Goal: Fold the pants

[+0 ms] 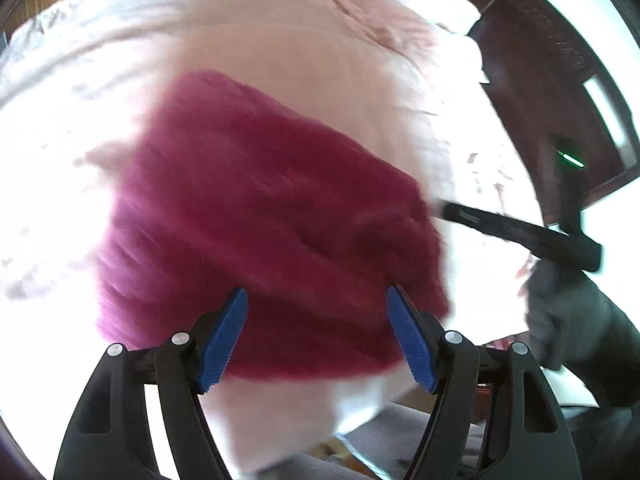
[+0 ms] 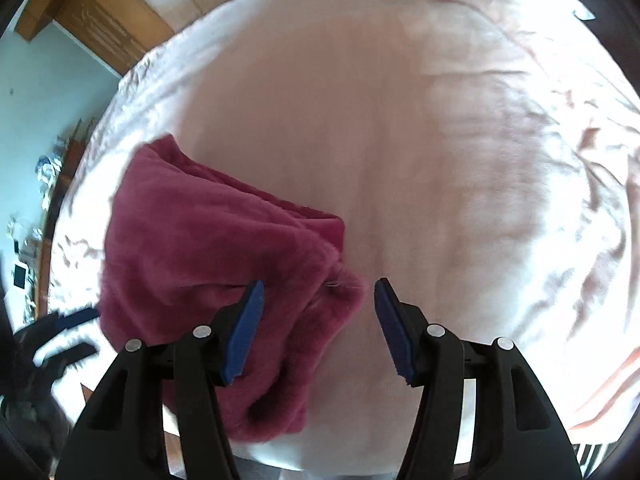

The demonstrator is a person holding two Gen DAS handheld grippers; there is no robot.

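**Left wrist and right wrist views: folded bundle could slump open**

Left wrist view: the left hand-held gripper (image 1: 316, 336) hangs above the maroon fleece pants (image 1: 264, 216), its blue pads spread wide with nothing between them. The pants lie as a compact bundle at the centre of the frame on the pink bed sheet (image 1: 280, 40). Motion blur smears the fabric, so the layers cannot be made out here. At right of the frame the right hand-held gripper (image 1: 520, 234) reaches in toward the bundle's edge.

Right wrist view: the right hand-held gripper (image 2: 318, 328) is also spread open and empty. The pants (image 2: 208, 248) sit lower left of the frame, stacked in thick layers, with one corner bulging up near the left pad. The other gripper shows blurred at the lower left edge.

Judging by this, the fold looks nearly complete, and the risks are small ones. The plush fabric is springy, so the raised corner may lift and let the top layer slide off. A fast pass with an open pad could snag that corner and drag the stack askew. The bundle also lies toward the bed's near edge, where a nudge might push it over.
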